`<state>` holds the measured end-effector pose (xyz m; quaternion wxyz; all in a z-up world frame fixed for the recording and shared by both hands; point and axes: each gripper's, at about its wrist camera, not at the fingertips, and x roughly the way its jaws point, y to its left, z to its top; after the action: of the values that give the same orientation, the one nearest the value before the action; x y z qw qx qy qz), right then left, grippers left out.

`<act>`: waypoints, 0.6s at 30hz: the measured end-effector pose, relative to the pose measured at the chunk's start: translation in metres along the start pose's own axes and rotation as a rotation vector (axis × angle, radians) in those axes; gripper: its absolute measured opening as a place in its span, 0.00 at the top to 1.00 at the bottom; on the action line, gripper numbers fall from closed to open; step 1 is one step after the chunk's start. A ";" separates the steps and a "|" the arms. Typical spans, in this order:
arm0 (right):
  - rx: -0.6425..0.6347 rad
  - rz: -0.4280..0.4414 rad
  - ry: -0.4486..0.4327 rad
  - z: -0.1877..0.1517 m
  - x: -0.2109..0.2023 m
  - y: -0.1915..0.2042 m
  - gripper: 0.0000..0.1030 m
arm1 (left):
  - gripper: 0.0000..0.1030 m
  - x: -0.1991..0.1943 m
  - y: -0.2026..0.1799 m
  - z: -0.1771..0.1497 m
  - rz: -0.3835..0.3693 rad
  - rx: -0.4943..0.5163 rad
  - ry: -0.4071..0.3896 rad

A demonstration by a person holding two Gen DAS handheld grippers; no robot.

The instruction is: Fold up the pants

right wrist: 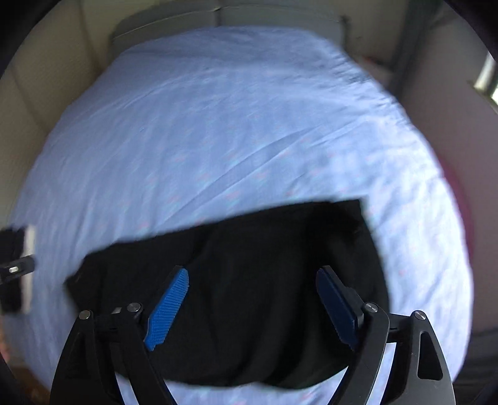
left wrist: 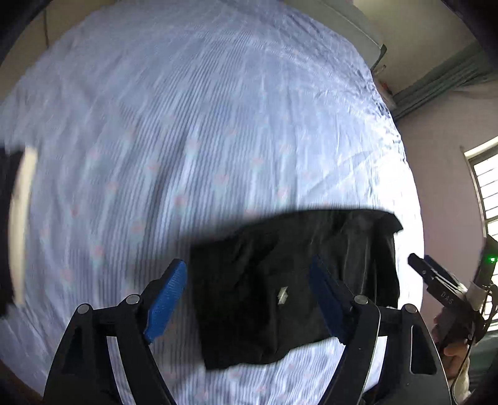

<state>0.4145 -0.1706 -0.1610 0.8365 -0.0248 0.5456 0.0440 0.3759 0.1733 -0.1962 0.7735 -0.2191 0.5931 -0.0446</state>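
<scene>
The black pants (left wrist: pixel 292 286) lie folded into a compact rectangle on the pale blue bed sheet (left wrist: pixel 186 140), near the bed's near edge. A small silver tag (left wrist: pixel 282 295) shows on top. My left gripper (left wrist: pixel 249 277) is open and empty above the pants' left part. My right gripper (right wrist: pixel 252 280) is open and empty above the middle of the pants (right wrist: pixel 249 296). The right gripper also shows at the right edge of the left wrist view (left wrist: pixel 435 277). Both views are motion-blurred.
The sheet (right wrist: pixel 233 124) covers the whole bed, with a headboard (right wrist: pixel 186 21) at the far end. A wall and a barred window (left wrist: pixel 485 187) stand to the right. A dark and white object (right wrist: pixel 18 268) is at the left edge.
</scene>
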 end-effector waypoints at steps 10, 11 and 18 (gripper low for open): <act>0.017 0.048 0.280 -0.102 0.042 0.026 0.17 | 0.34 0.072 0.060 -0.077 -0.099 -0.197 0.098; 0.030 0.037 0.294 -0.108 0.043 0.022 0.17 | 0.42 0.074 0.056 -0.076 -0.084 -0.176 0.089; 0.092 -0.027 0.303 -0.118 0.038 0.003 0.17 | 0.63 0.071 0.031 -0.030 0.055 0.023 -0.054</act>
<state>0.3222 -0.1765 -0.2434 0.7452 0.0000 0.6668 0.0035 0.3629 0.1692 -0.2778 0.7927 -0.1948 0.5771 -0.0243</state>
